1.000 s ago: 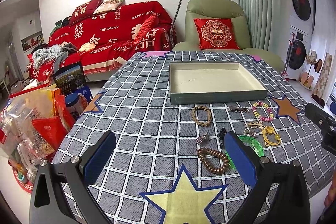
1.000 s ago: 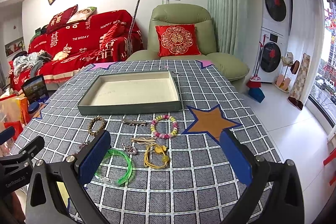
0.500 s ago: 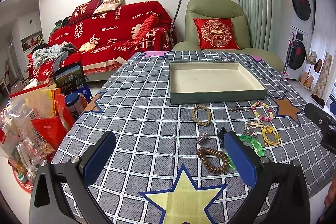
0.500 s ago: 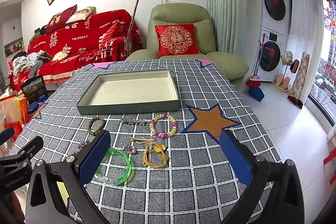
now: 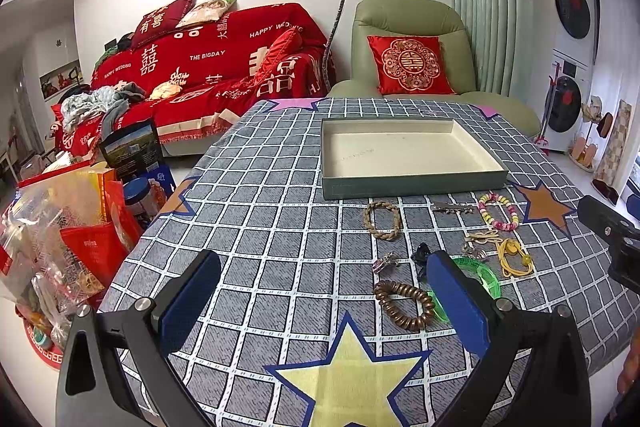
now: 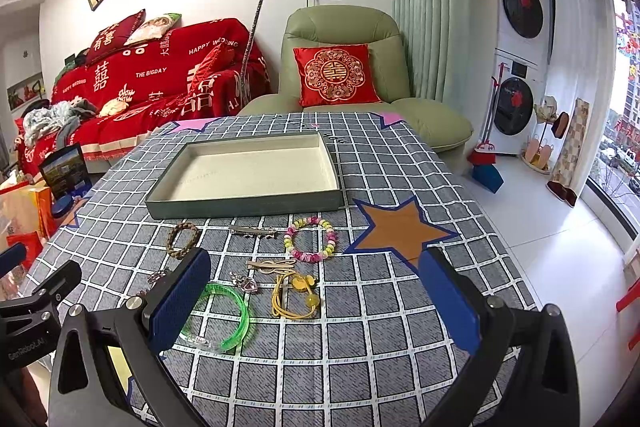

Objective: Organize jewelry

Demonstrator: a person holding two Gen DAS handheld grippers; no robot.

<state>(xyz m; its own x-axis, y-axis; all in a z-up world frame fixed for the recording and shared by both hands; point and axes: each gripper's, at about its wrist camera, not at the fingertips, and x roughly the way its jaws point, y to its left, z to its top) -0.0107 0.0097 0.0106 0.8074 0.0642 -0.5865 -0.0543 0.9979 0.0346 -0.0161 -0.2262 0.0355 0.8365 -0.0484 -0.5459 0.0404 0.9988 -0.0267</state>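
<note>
An empty green tray with a cream floor (image 5: 412, 183) (image 6: 244, 205) sits mid-table. Jewelry lies in front of it: a braided bracelet (image 5: 382, 220) (image 6: 183, 239), a silver clip (image 5: 452, 207) (image 6: 253, 231), a pastel bead bracelet (image 5: 498, 211) (image 6: 309, 243), a yellow cord piece (image 5: 514, 258) (image 6: 294, 295), a green bangle (image 5: 478, 275) (image 6: 222, 319), a brown coil tie (image 5: 403, 305). My left gripper (image 5: 324, 303) is open and empty above the near edge. My right gripper (image 6: 314, 301) is open and empty, with the green bangle by its left finger.
The table wears a grey checked cloth (image 5: 280, 227) with star patches. Bags and boxes (image 5: 60, 227) stand on the floor at the left. A red sofa (image 5: 208, 67) and a green armchair (image 6: 344, 67) are behind the table. Washing machines (image 6: 520, 59) stand at the right.
</note>
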